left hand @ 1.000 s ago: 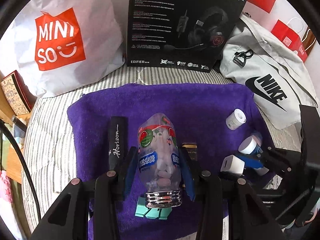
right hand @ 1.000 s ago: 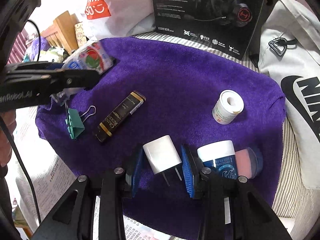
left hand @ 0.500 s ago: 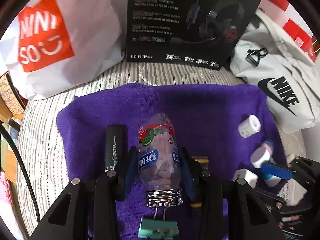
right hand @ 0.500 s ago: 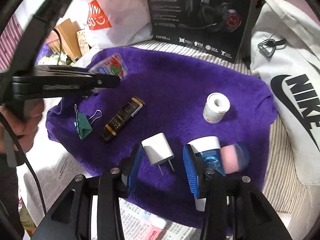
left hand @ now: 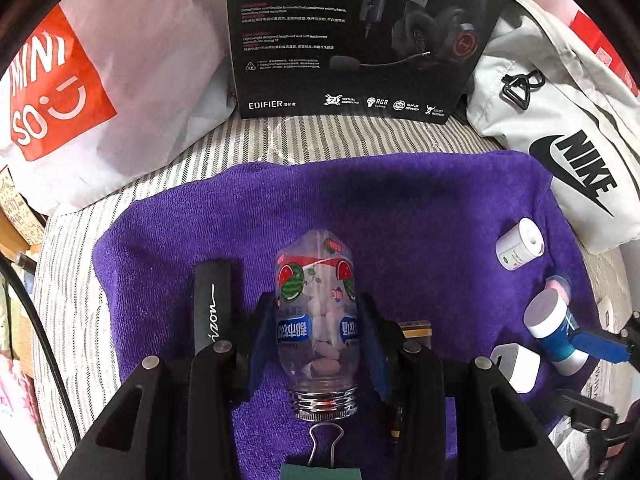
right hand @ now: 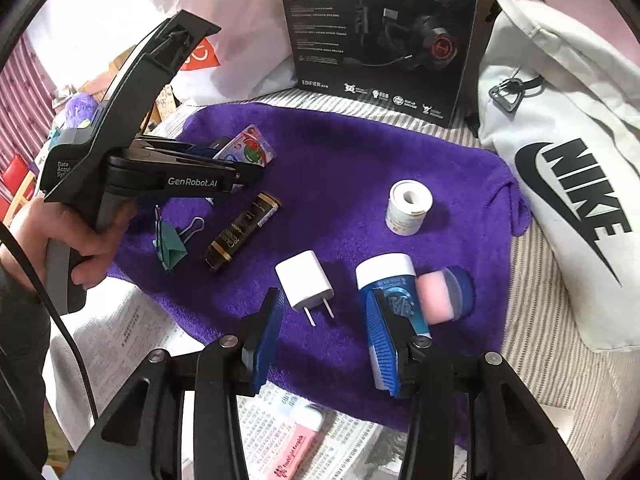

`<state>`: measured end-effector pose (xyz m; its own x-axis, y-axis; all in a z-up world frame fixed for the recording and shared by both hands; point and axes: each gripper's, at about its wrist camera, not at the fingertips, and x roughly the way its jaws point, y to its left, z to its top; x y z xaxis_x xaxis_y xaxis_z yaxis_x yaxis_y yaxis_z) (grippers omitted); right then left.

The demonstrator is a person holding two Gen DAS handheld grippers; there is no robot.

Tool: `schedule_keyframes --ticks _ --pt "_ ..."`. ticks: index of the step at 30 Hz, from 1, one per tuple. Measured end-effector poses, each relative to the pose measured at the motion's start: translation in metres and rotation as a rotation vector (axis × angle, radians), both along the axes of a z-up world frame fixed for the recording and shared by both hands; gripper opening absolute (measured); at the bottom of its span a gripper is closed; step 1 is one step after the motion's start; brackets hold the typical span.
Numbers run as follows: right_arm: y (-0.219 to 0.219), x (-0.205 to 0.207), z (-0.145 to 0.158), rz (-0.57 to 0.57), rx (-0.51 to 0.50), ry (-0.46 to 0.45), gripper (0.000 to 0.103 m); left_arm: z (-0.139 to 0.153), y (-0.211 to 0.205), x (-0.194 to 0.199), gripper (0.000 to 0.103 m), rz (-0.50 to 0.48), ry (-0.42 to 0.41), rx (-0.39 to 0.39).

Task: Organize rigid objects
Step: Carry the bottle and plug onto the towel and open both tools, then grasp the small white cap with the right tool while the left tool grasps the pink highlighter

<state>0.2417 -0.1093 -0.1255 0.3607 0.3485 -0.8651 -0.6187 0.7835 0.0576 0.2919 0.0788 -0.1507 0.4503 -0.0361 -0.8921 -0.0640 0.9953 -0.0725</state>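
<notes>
My left gripper [left hand: 316, 340] is shut on a clear candy bottle [left hand: 316, 312] with a watermelon label, held above the purple towel [left hand: 400, 216]; it also shows in the right wrist view [right hand: 248, 150]. A black tube [left hand: 212, 308] lies left of it. My right gripper [right hand: 324, 340] is open above the towel's near edge, with a white charger plug [right hand: 304, 284] lying between and just beyond its fingers. A blue-and-white bottle [right hand: 390, 284] with a pink sponge tip lies by the right finger. A white roll [right hand: 408, 208], a black-gold tube [right hand: 242, 232] and a green binder clip [right hand: 172, 240] lie on the towel.
A black headset box [right hand: 380, 28] stands behind the towel. A white Nike bag [right hand: 568, 168] lies at the right and a white Miniso bag [left hand: 80, 80] at the back left. Newspaper [right hand: 280, 432] and a pink tube [right hand: 296, 444] lie at the near edge.
My left gripper has lifted and drawn back with the candy bottle. My right gripper has pulled back from the charger plug, which stays on the towel.
</notes>
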Motion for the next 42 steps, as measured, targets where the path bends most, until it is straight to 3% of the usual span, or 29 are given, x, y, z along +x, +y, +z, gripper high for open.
schedule_keyframes --ticks 6,12,21,27,36,42 --pt "-0.014 -0.011 0.012 -0.024 0.021 -0.015 0.043 -0.001 -0.003 -0.004 0.047 0.001 0.018 -0.001" --pt "-0.035 -0.030 0.026 -0.055 0.031 -0.034 0.044 0.005 0.003 -0.015 0.047 0.044 0.010 -0.018" --pt "-0.068 -0.074 0.037 -0.091 0.066 -0.045 0.050 0.072 -0.001 -0.061 0.047 0.054 -0.116 0.003" --pt "-0.094 -0.098 0.023 -0.139 0.057 -0.002 0.050 0.092 -0.005 -0.115 0.047 0.036 -0.158 0.009" --pt "-0.174 -0.120 0.017 -0.277 0.049 0.022 0.050 0.072 -0.007 -0.193 0.047 0.033 -0.142 -0.002" --pt "-0.208 -0.131 0.012 -0.344 0.077 0.042 0.050 0.056 -0.004 -0.229 0.047 0.056 -0.129 -0.054"
